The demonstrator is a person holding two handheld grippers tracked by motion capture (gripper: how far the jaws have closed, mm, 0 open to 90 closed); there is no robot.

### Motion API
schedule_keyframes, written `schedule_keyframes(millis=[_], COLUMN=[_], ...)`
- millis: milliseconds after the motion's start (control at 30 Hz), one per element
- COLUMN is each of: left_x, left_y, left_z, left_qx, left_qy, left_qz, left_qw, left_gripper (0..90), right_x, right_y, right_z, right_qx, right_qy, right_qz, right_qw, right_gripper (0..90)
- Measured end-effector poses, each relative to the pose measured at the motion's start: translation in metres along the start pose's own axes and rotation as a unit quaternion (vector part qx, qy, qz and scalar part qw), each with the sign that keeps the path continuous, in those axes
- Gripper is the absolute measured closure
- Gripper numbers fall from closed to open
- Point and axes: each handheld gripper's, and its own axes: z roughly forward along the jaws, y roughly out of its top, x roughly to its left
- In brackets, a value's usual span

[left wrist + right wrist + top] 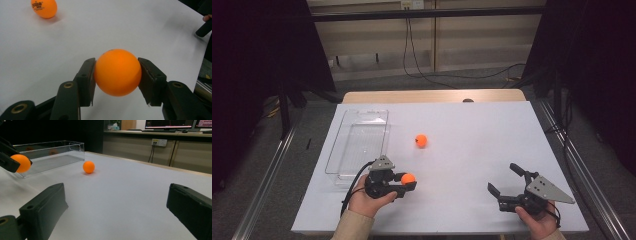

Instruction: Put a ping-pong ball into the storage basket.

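Observation:
My left gripper (pixel 409 181) is shut on an orange ping-pong ball (pixel 408 178), near the table's front left; the left gripper view has the ball (pixel 117 72) pressed between both black pads. A second orange ball (pixel 421 140) lies loose on the white table further back, also seen in the left gripper view (pixel 44 8) and the right gripper view (pixel 88 167). My right gripper (pixel 504 178) stands open at the front right, low over the table, with nothing between its fingers (pixel 42 207). From there the held ball (pixel 21 163) shows at the far left.
A clear plastic tray (pixel 343 161) lies along the table's left side, just behind my left gripper; its near wall (pixel 53 153) shows in the right gripper view. A wooden table edge (pixel 432 96) and cables on the floor lie beyond the white sheet.

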Motion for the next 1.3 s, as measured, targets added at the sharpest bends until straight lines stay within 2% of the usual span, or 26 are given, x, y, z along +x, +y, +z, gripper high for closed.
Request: schedule_keyframes(millis=[400, 767, 1300], left_x=[-0.001, -0.003, 0.002], left_y=[0.006, 0.012, 0.018], left_z=[-0.001, -0.001, -0.008], left_qx=[0.004, 0.003, 0.0], left_qy=[0.001, 0.001, 0.008], left_qz=[-0.008, -0.007, -0.018], left_qw=[1.0, 1.0, 0.9998], left_gripper=[51.1, 51.1, 51.1], right_x=[0.0, 0.0, 0.0], right_y=[0.0, 0.0, 0.0], right_z=[0.0, 0.0, 0.0], right_qx=[-0.001, -0.001, -0.002], right_qy=[-0.001, 0.0, 0.001], right_qz=[0.002, 0.002, 0.003], right_qw=[1.0, 1.0, 1.0], right_gripper=[2.0, 2.1, 2.0])
